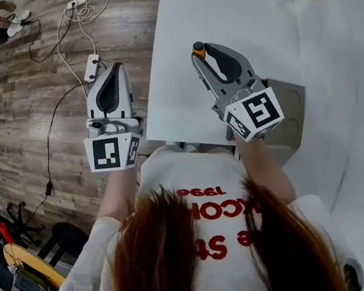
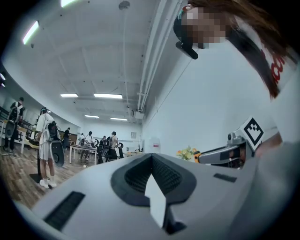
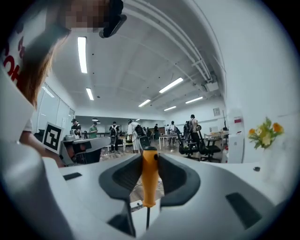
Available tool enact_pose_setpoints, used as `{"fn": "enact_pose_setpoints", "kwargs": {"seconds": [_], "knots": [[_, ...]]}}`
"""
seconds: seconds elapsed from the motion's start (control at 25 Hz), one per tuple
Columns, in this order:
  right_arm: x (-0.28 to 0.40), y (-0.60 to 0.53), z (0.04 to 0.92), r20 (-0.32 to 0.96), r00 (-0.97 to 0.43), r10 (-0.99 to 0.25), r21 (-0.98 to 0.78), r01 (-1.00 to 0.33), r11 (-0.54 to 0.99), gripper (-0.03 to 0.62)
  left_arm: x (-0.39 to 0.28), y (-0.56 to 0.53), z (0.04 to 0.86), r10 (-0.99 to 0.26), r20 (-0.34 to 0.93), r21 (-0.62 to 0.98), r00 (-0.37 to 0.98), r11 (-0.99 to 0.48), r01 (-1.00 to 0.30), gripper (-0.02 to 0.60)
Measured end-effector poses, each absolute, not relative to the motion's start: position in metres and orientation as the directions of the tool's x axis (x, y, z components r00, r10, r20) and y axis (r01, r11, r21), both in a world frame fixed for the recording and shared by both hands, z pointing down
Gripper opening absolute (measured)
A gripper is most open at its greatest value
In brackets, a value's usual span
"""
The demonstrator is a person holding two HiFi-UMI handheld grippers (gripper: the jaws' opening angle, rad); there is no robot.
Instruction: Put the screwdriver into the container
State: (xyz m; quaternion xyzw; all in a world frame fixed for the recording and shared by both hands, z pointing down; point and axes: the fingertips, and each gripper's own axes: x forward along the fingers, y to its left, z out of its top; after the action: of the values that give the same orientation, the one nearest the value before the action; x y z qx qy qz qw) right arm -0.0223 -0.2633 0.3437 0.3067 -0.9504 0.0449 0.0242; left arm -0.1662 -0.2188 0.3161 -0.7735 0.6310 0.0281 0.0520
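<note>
Right gripper view: right gripper (image 3: 149,159) is clamped on the screwdriver (image 3: 149,180) at its orange handle, with the shaft running back toward me. Probably a carry grip. Left gripper (image 2: 152,161) has its jaws together, empty, parked beside the table (image 1: 227,2). What looks like the grey container (image 1: 293,96) sits under my right gripper.

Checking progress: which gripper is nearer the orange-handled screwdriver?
Right: the right gripper holds the orange-handled screwdriver between its jaws; the left gripper hangs apart, over the wooden floor.
</note>
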Motion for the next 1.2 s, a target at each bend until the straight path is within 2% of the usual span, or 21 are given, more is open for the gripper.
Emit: {"fn": "enact_pose_setpoints", "kwargs": {"seconds": [0.28,0.76,0.84,1.04,1.2], "knots": [[0.015,-0.261,0.311,-0.034,-0.72,-0.693,-0.046,-0.691,0.721,0.109,-0.155,-0.223,0.303,-0.957,-0.141,-0.062,0.256,-0.249,-0.966,0.005],[0.122,-0.237,0.317,-0.028,-0.473,-0.881,-0.06,-0.879,0.474,0.109,-0.053,-0.256,0.319,-0.839,-0.158,-0.047,0.521,-0.521,-0.852,0.005],[0.138,-0.235,0.331,0.015,-0.456,-0.89,-0.075,-0.888,0.453,0.109,-0.036,-0.259,0.326,-0.823,-0.153,-0.045,0.547,-0.547,-0.836,0.005],[0.156,-0.232,0.396,0.293,-0.469,-0.833,-0.18,-0.883,0.433,0.11,-0.004,-0.259,0.34,-0.784,-0.117,-0.038,0.609,-0.609,-0.792,0.005],[0.165,-0.221,0.458,0.452,-0.458,-0.765,-0.247,-0.889,0.386,0.11,0.007,-0.252,0.357,-0.764,-0.076,-0.033,0.64,-0.64,-0.768,0.005]]}}
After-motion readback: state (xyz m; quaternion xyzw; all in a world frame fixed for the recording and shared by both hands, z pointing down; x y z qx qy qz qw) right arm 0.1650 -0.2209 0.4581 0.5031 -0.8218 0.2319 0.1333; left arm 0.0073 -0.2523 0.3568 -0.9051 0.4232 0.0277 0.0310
